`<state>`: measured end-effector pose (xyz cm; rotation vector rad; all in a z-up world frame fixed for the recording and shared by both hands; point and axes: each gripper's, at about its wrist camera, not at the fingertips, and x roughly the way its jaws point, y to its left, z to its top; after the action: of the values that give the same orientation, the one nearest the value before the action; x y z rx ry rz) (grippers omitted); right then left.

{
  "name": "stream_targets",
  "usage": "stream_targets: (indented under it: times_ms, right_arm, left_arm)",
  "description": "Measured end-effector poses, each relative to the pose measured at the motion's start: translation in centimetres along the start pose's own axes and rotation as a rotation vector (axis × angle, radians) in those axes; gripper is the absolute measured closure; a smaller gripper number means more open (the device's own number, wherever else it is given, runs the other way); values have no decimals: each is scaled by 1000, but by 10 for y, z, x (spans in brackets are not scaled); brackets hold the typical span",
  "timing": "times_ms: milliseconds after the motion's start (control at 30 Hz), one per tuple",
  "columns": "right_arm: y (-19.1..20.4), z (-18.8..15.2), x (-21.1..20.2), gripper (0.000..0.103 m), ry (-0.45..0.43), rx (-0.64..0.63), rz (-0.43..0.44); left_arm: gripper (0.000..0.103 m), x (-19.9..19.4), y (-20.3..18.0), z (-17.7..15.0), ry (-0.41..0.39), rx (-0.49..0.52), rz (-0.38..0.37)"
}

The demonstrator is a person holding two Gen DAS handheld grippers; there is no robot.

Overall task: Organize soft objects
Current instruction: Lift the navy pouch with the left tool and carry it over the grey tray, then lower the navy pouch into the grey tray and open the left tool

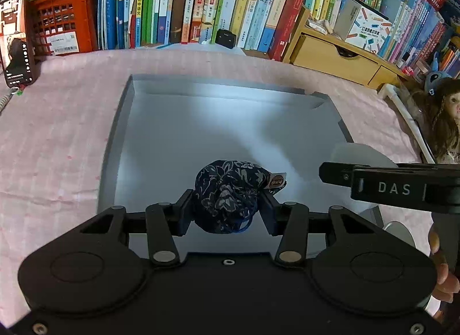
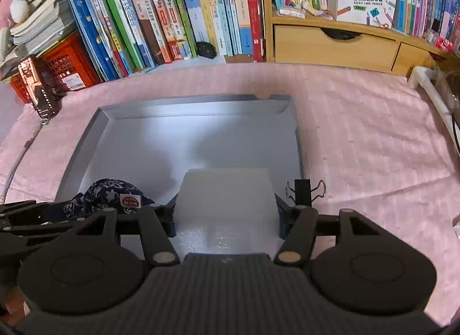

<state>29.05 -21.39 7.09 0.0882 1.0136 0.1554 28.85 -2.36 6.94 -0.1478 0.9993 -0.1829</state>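
Navy floral pouch point(image 1: 227, 194) sits clamped between the left gripper point(image 1: 227, 208) fingers, above the grey tray's point(image 1: 120, 133) near end, its label tab pointing right. Right wrist view: white foam block point(image 2: 227, 202) is gripped by the right gripper point(image 2: 227, 214), long axis running away, over the tray beside the pouch.

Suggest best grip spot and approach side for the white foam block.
Grip the white foam block across its two flat side faces near mid-height, coming from its near end along the tray's length. The right gripper already straddles it that way; parallel faces suit the pads, though soft foam likely needs light pressure.
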Motion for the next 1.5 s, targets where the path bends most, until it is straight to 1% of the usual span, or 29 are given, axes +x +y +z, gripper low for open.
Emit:
stream_targets:
  times_ms: [67, 167, 267, 567, 667, 800, 1033, 1100, 1300, 1400, 1500]
  right_arm:
    - [-1, 0, 2, 35, 4, 5, -1]
    - [-2, -1, 4, 30, 7, 9, -11]
    - [-2, -1, 6, 29, 11, 13, -8]
    - [-1, -2, 6, 28, 13, 15, -3]
    - [-1, -3, 4, 28, 10, 12, -4]
    - [-1, -4, 2, 28, 2, 15, 2]
    - [-2, -5, -7, 27, -22, 16, 15]
    - [-3, -6, -12, 26, -33, 19, 26]
    - [-4, -13, -28, 23, -84, 3, 28]
    - [-4, -19, -38, 22, -111, -13, 34]
    - [-5, -29, -50, 20, -142, -33, 42]
  left_arm:
    - [57, 2, -1, -1, 5, 2, -1]
    - [57, 5, -1, -1, 12, -1, -6]
    - [57, 8, -2, -3, 22, -4, -11]
    - [56, 9, -6, -3, 36, 7, -31]
    - [52, 8, -8, -4, 34, 19, -32]
    - [44, 3, -11, -5, 18, 37, -29]
    - [36, -12, -17, -10, -19, 88, -12]
    - [32, -18, -20, -13, -38, 111, -9]
    - [28, -38, -23, -22, -83, 145, -8]
    - [27, -48, -24, -29, -102, 155, -15]
    - [25, -62, -27, -38, -136, 177, -17]
